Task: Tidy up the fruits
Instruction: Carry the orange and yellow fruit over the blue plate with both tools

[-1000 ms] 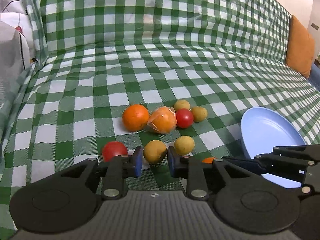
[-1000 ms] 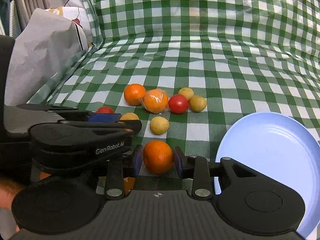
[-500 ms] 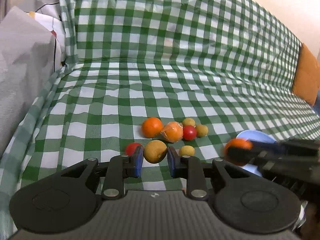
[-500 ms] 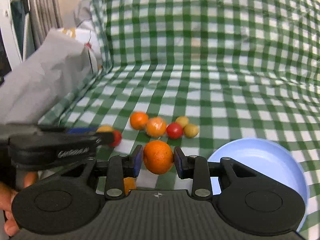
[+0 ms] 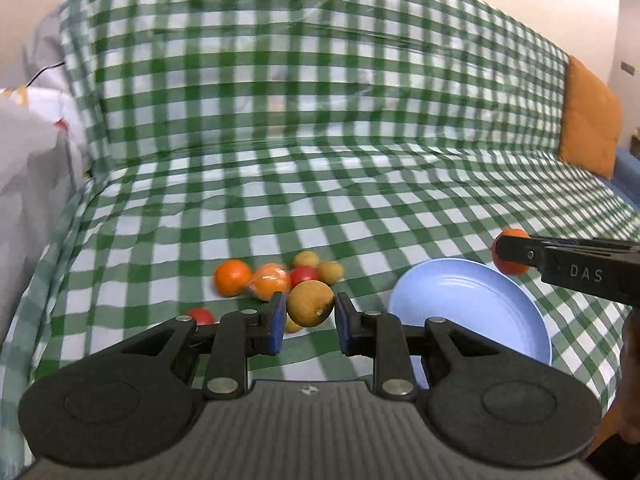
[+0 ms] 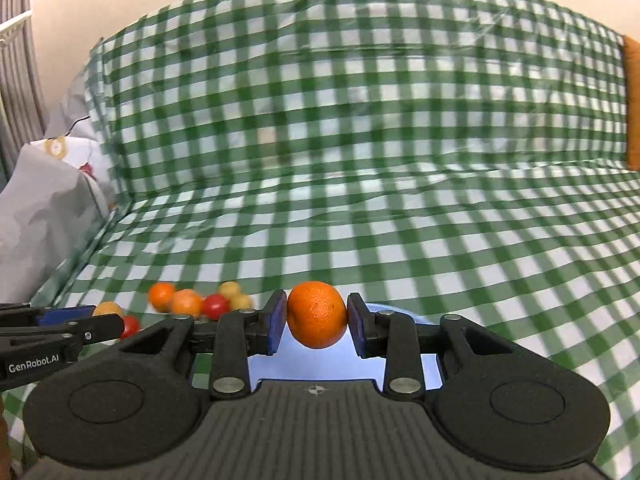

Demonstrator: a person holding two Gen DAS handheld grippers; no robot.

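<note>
My left gripper [image 5: 310, 310] is shut on a yellow-brown fruit [image 5: 310, 303] and holds it above the checked cloth, left of the blue plate [image 5: 472, 312]. My right gripper [image 6: 317, 320] is shut on an orange [image 6: 317, 314] and holds it over the blue plate [image 6: 424, 364]. In the left wrist view the right gripper's orange [image 5: 509, 256] hangs over the plate's far right rim. On the cloth lie an orange [image 5: 233, 277], a wrapped orange [image 5: 271, 281], a red tomato [image 5: 304, 275], two small yellow fruits [image 5: 330, 271] and another tomato [image 5: 200, 316].
The green-and-white checked cloth [image 5: 320, 208] covers a sofa seat and back. A grey pillow [image 6: 40, 216] lies at the left. An orange cushion [image 5: 590, 128] stands at the far right. The left gripper shows at the left in the right wrist view [image 6: 60, 328].
Both grippers have lifted their fruit off the cloth and risen. The right gripper has carried its orange rightward to above the blue plate.
</note>
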